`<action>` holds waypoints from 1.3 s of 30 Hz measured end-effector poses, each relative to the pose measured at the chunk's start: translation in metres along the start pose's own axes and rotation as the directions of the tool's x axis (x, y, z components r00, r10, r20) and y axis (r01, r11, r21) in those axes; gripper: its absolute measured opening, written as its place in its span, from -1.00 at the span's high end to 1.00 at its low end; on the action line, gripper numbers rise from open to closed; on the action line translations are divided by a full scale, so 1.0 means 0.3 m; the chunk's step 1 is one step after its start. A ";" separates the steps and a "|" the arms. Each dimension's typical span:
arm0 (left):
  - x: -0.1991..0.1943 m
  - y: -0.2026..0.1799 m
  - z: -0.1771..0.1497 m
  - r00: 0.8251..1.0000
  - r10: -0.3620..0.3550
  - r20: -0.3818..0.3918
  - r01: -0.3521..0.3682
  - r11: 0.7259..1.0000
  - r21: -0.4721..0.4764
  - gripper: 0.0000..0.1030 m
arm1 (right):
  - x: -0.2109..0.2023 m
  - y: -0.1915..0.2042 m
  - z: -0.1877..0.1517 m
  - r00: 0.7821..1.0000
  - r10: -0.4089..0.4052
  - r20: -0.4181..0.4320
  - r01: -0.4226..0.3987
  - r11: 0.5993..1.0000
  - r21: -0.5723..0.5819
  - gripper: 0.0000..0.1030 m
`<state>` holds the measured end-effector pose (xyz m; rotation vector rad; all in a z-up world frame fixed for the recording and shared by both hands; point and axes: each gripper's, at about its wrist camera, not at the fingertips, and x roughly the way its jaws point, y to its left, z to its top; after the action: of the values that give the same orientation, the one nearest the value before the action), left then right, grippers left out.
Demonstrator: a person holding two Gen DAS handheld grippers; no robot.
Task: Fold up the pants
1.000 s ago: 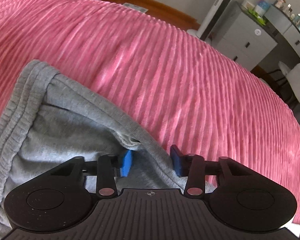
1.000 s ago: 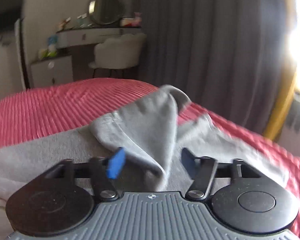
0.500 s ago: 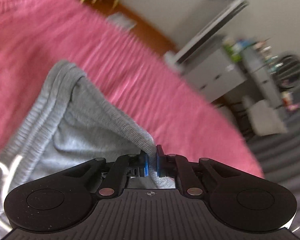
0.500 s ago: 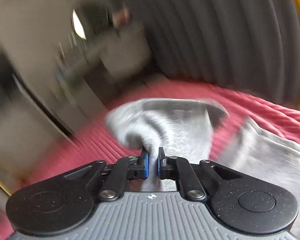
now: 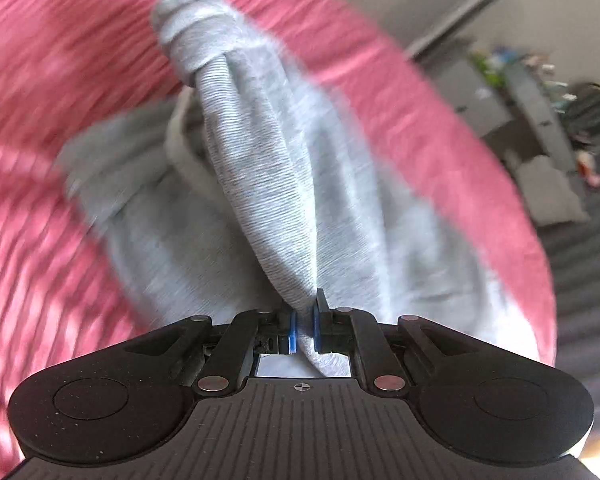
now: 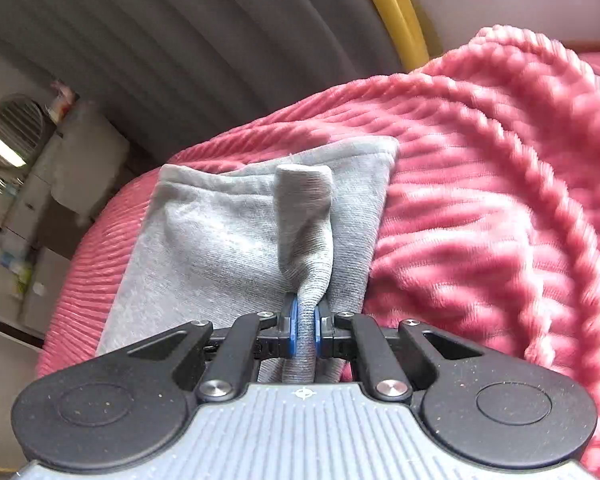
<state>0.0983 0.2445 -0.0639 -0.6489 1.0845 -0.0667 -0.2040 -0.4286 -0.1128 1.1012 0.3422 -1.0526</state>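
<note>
Grey pants point(image 5: 260, 184) lie on a pink ribbed blanket point(image 5: 40, 240). My left gripper point(image 5: 304, 330) is shut on a fold of the grey cloth near the waistband, and the cloth rises from the jaws in a bunched ridge. In the right wrist view the pants point(image 6: 220, 240) show a leg end lying flat on the blanket point(image 6: 480, 240). My right gripper point(image 6: 305, 330) is shut on a pinched fold of that leg, which stands up in a twisted roll.
A white dresser point(image 5: 500, 92) and a round mirror point(image 5: 592, 116) stand beyond the bed. Grey curtains point(image 6: 180, 40), a yellow pole point(image 6: 392, 8) and a round mirror point(image 6: 12, 136) lie past the bed's far edge. The blanket bunches in thick folds at the right.
Both grippers closed on the grey cloth from open, then lifted and swung it. The left view now shows the waist bunched up; the right view has turned toward the curtain side.
</note>
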 end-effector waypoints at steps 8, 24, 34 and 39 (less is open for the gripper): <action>0.033 0.005 0.032 0.999 0.036 0.030 -0.037 0.999 0.000 0.64 | -0.027 0.088 0.042 0.997 0.069 -0.032 -0.071 0.993 -0.093 0.46; -0.162 -0.035 -0.051 0.995 0.005 0.097 -0.008 0.999 0.033 0.73 | -0.212 0.055 0.109 0.979 0.194 0.066 -0.195 0.981 0.012 0.90; -0.332 -0.088 -0.068 0.882 0.305 0.360 -0.305 0.951 -0.058 -0.49 | -0.255 0.030 0.114 0.969 -0.165 0.183 0.179 0.982 -0.063 0.57; -0.257 -0.316 -0.115 0.916 0.166 0.365 -0.235 0.960 0.153 -0.86 | -0.254 0.184 0.015 0.994 0.100 0.042 -0.084 0.957 -0.276 0.53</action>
<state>0.0563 0.1792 0.0366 -0.3516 0.7825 0.1180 -0.1977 -0.3897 -0.0272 0.8300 0.3760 -0.9202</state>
